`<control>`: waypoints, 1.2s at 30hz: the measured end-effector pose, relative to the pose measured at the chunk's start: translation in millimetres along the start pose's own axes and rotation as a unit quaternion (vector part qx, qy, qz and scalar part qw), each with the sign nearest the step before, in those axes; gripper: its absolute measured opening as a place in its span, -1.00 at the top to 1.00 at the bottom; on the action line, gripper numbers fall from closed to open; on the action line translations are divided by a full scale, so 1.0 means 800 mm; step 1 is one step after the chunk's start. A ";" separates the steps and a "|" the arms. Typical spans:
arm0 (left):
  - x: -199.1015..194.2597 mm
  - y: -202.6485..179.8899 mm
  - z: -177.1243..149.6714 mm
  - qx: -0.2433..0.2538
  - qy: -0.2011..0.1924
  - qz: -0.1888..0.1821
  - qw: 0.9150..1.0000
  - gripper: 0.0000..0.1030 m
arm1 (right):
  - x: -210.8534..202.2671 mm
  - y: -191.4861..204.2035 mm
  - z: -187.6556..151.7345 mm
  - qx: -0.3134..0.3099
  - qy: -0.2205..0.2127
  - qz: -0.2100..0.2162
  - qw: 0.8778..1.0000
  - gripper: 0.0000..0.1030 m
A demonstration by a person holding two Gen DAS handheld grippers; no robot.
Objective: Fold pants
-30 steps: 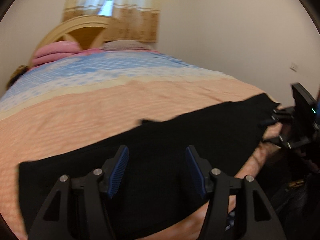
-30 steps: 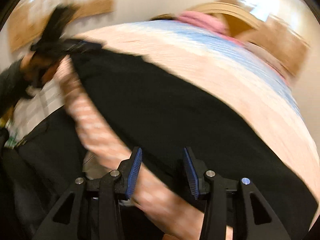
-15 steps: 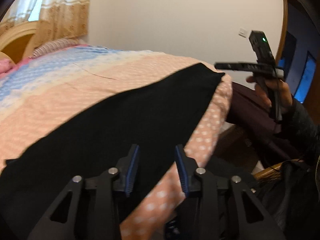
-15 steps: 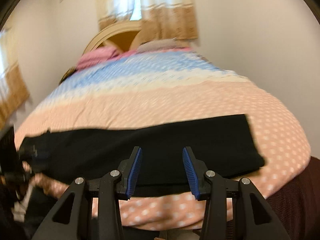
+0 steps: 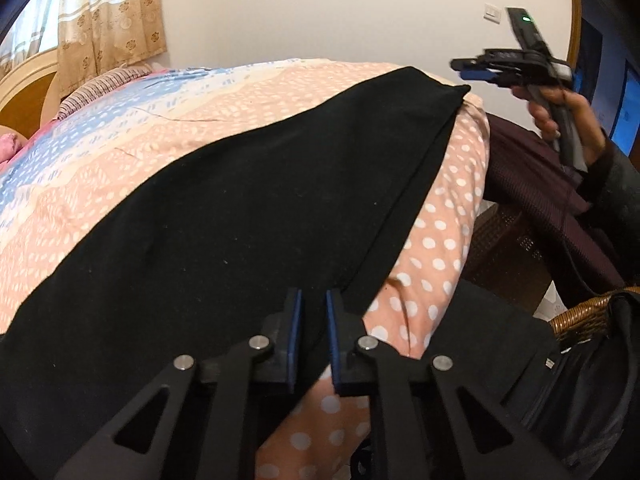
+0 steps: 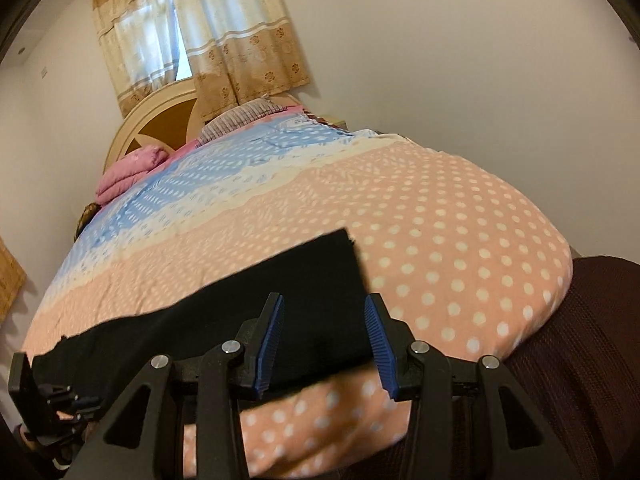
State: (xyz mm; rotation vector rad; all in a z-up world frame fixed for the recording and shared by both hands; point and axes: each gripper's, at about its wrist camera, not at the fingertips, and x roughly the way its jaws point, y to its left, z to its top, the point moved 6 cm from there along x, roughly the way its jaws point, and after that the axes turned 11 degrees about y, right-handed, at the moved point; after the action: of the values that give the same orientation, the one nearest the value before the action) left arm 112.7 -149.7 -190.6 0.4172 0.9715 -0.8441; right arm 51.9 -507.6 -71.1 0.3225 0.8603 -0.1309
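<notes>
Pants (image 5: 224, 216), black and laid flat in a long band, stretch across the near edge of a bed (image 6: 460, 240) covered by a peach quilt with white dots that turns cream and then blue toward the headboard (image 6: 160, 120); one square end of the garment lies near the bed's corner in the right wrist view, the other end runs off toward the left.

Left tongs (image 5: 311, 312) sit low over the near hem of the pants; their jaws are closing and stand almost together, with black cloth lying between the blue pads (image 5: 295, 332); whether the pads already press on it I cannot tell.

Right tongs (image 6: 323, 324) hover over the square end of the pants; their jaws are closing slowly but still stand well apart, with the cloth seen between them and not gripped; in the left wrist view these same tongs show far off at the upper right, held in a hand (image 5: 560, 116) with a dark sleeve (image 5: 624, 184) beyond the bed's corner.

Pink pillows (image 6: 132, 172) and a striped one (image 6: 240, 118) lie by the headboard; beige curtains (image 6: 208, 40) hang over a window behind it; a wicker basket (image 5: 584, 316) stands beside the bed.
</notes>
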 end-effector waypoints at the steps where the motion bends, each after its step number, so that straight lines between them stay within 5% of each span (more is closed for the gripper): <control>1: -0.001 0.000 0.000 -0.001 0.001 0.001 1.000 0.78 | 0.006 -0.005 0.008 0.004 0.002 -0.001 1.000 0.23; 6: 0.002 0.000 0.005 -0.005 -0.002 0.003 1.000 0.80 | 0.052 -0.014 0.043 0.005 0.031 -0.007 0.999 0.24; 7: 0.002 -0.001 0.007 -0.006 -0.004 0.002 1.000 0.80 | 0.061 -0.016 0.044 0.006 0.043 -0.001 0.999 0.34; 9: 0.002 -0.002 0.007 -0.003 -0.004 0.002 1.000 0.84 | 0.079 -0.016 0.047 0.008 0.063 0.013 0.998 0.88; 10: 0.003 -0.004 0.009 -0.001 -0.005 0.002 1.000 0.85 | 0.079 -0.014 0.050 0.003 0.056 0.008 0.998 0.94; 16: 0.003 -0.012 0.009 0.019 -0.002 0.000 1.000 0.87 | 0.060 0.014 0.073 -0.039 0.011 -0.001 0.999 0.96; 19: 0.008 -0.013 0.010 0.017 0.001 -0.002 1.000 0.87 | 0.078 0.009 0.075 -0.043 0.025 -0.025 0.998 0.96; 24: 0.007 -0.017 0.010 0.019 -0.007 0.007 1.000 0.87 | 0.084 -0.021 0.053 -0.015 0.049 -0.040 0.998 0.77; 26: 0.007 -0.018 0.008 0.023 -0.010 0.009 1.000 0.87 | 0.062 -0.037 0.040 -0.001 0.040 -0.043 0.998 0.14; 36: 0.011 -0.019 0.011 0.013 -0.014 0.016 1.000 0.87 | 0.014 -0.033 -0.014 0.039 0.060 0.053 0.996 0.16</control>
State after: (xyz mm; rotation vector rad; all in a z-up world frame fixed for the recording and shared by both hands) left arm 108.5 -168.7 -193.0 0.4418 0.9268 -0.8314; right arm 44.3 -528.4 -92.4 0.4506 0.9563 -0.0473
